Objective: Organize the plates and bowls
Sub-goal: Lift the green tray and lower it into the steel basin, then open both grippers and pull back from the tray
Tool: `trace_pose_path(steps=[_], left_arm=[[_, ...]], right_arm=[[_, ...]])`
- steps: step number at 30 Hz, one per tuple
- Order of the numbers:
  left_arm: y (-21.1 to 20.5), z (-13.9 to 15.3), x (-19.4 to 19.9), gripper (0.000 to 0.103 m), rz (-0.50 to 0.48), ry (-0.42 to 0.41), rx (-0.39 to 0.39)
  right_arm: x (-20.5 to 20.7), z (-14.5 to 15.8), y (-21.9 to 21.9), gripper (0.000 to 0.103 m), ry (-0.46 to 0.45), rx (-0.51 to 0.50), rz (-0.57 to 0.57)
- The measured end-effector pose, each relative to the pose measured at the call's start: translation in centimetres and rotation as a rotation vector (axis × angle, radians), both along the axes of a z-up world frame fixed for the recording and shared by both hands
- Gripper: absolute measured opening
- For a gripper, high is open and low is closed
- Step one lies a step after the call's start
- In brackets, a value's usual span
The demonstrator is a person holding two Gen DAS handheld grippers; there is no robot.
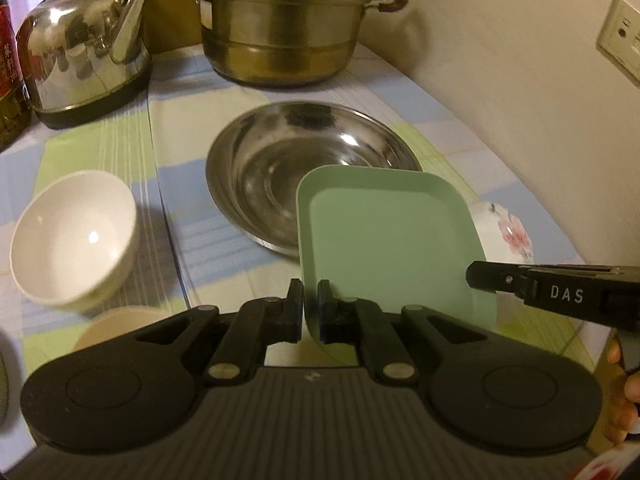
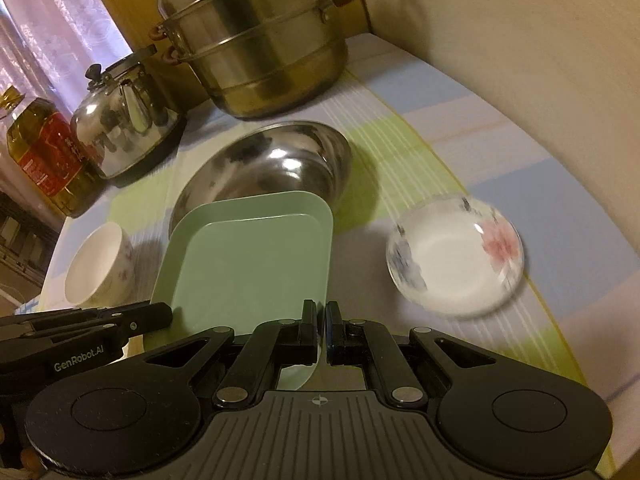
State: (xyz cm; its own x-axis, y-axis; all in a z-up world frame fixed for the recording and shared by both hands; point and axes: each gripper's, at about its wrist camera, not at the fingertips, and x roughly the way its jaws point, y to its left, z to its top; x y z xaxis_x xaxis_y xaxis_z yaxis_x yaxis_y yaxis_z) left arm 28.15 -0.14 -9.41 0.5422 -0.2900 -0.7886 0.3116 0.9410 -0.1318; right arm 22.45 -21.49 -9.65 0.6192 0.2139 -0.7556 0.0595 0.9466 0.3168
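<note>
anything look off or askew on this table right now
Nothing is spilled or broken. The one odd thing: the pale green square plastic plate is off the table and tilted, pinched on two edges by the left tongs and right tongs, overhanging the large stainless steel basin.

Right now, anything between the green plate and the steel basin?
Nothing visible. The green plate, gripped at its near rim by the left gripper and right gripper, already overlaps the open steel basin, which looks empty.

The tray (image 1: 384,236) sits near the basin (image 1: 280,160); a bowl (image 1: 74,236) lies left, a dish (image 2: 456,254) right, with pot (image 1: 284,20) and kettle (image 1: 86,44) far behind.
</note>
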Motion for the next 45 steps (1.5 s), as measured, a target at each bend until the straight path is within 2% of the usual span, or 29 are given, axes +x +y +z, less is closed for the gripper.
trace_pose_path(steps=[8,21,39,45], left_arm=[[0.0,-0.1,4.3,0.006,0.023,-0.023,0.004],[0.1,-2.7,9.0,0.006,0.061,0.024,0.017],[0.0,-5.1,11.5,0.006,0.075,0.082,0.019],[-0.1,-5.2,11.8,0.007,0.059,0.072,0.034]], right_arm=[[4.8,0.0,0.7,0.004,-0.014,-0.019,0.007],[10.5,-2.3,1.6,0.004,0.03,-0.051,0.006],[12.7,-4.3,2.0,0.004,0.072,-0.079,-0.011],[12.8,-4.5,2.5,0.004,0.056,-0.133,-0.008]])
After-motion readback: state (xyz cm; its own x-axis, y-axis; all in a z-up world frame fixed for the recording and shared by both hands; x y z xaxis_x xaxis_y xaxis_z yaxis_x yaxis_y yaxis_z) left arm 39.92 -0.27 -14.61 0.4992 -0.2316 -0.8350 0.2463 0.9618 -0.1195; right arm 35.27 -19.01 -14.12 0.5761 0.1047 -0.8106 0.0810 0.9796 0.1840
